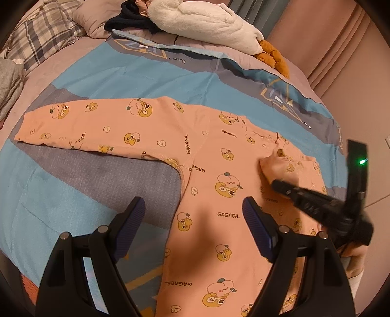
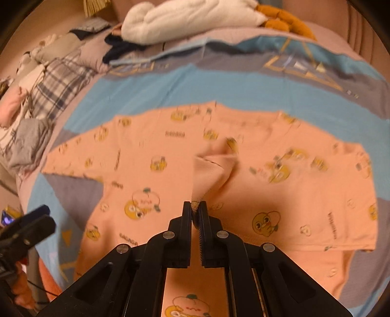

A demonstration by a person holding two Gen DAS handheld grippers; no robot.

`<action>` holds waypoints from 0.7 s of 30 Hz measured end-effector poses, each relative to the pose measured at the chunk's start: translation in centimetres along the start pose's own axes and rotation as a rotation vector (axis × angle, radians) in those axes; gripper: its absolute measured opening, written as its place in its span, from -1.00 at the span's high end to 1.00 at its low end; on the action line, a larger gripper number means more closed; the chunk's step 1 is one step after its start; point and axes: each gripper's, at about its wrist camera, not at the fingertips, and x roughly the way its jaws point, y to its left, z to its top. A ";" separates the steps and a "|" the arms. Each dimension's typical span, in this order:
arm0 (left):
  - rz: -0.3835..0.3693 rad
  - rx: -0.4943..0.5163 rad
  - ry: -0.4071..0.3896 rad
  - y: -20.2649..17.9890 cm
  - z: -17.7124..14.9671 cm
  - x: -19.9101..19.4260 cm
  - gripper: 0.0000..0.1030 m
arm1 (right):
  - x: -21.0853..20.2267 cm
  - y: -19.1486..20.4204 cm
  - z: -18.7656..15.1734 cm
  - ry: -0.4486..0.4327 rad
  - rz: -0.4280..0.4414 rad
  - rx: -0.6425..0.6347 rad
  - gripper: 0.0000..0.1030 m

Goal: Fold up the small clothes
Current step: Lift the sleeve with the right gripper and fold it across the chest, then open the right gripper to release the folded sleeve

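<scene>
Peach shirt (image 1: 219,185) flat on bed (image 1: 97,80), body lengthwise, collar twd far edge; R gripper (image 2: 195,209) pinching sleeve cuff (image 2: 212,170) — L gripper (image 1: 192,212) fingers spread, empty.

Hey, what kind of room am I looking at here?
Most likely a bedroom: a blue and grey patterned quilt covers a bed, with a plaid pillow and a white plush toy at its far end.

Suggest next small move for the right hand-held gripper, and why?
Probably lower the pinched sleeve cuff onto the chest of the peach shirt and let go. The right hand-held gripper is shut on the cuff, with that sleeve already drawn in across the body. The other sleeve lies spread flat on the blue bedcover, and the left hand-held gripper hangs open above the shirt, holding nothing.
</scene>
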 end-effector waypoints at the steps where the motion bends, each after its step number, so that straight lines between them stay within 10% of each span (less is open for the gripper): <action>1: 0.000 -0.002 0.001 0.0 0.0 0.1 -0.60 | 0.5 -0.1 -0.2 0.019 0.010 0.006 0.89; 8: -0.005 -0.006 0.008 0.2 -0.1 0.1 -0.60 | 0.6 -0.1 -0.6 0.069 0.041 -0.004 0.76; 12: -0.026 -0.004 0.012 0.1 0.0 0.1 -0.60 | -1.7 -0.6 -0.7 0.010 0.087 0.016 -0.02; 21: -0.218 0.027 0.062 -3.1 1.3 2.9 -0.58 | -5.1 -4.7 -1.7 -0.097 -0.036 0.156 -0.06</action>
